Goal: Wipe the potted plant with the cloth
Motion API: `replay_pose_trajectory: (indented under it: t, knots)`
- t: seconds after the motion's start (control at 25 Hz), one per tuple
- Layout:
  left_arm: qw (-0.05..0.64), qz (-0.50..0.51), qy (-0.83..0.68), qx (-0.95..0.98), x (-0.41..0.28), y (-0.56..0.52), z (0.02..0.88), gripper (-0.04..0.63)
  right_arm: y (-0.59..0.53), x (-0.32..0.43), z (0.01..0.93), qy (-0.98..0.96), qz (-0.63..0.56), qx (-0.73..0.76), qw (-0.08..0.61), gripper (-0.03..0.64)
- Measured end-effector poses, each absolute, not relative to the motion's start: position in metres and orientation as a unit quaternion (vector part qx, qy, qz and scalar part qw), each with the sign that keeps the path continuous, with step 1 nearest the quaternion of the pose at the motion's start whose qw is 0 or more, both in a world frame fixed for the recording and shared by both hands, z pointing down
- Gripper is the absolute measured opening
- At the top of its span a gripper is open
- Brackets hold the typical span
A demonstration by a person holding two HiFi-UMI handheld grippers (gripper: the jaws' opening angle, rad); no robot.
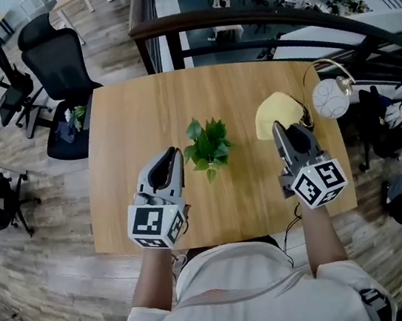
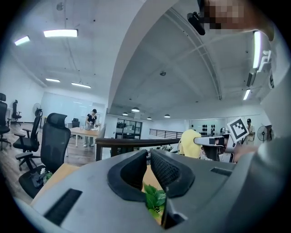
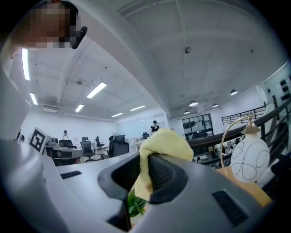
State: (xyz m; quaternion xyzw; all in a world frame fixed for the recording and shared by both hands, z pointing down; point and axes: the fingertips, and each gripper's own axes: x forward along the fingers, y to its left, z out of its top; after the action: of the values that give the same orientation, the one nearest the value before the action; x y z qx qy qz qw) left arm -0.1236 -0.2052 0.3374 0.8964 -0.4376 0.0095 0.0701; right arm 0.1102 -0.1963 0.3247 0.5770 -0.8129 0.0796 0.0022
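Wooden desk point(image 1: 122, 130) with a small potted plant point(image 1: 208, 147) at centre, leaves likely delicate; steady it low down. Nearby, right hand-held gripper point(image 1: 280, 128) pinches a limp yellow cloth point(image 1: 277, 111); left hand-held gripper point(image 1: 174, 153) closed, empty.

Fuzzy soft cloth point(image 3: 164, 144); smooth matt wood table point(image 1: 129, 129).

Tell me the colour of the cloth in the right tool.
Pale yellow cloth; right gripper view best.
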Motion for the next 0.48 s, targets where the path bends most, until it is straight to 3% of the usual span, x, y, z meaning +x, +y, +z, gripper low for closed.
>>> replay_pose_trajectory:
  t: [0.48]
  knots:
    - [0.072, 0.014, -0.452, 0.889, -0.1145, -0.1947, 0.3385, 0.038, -0.1907, 0.108, 0.3341, -0.829, 0.08, 0.553, 0.012, 0.096]
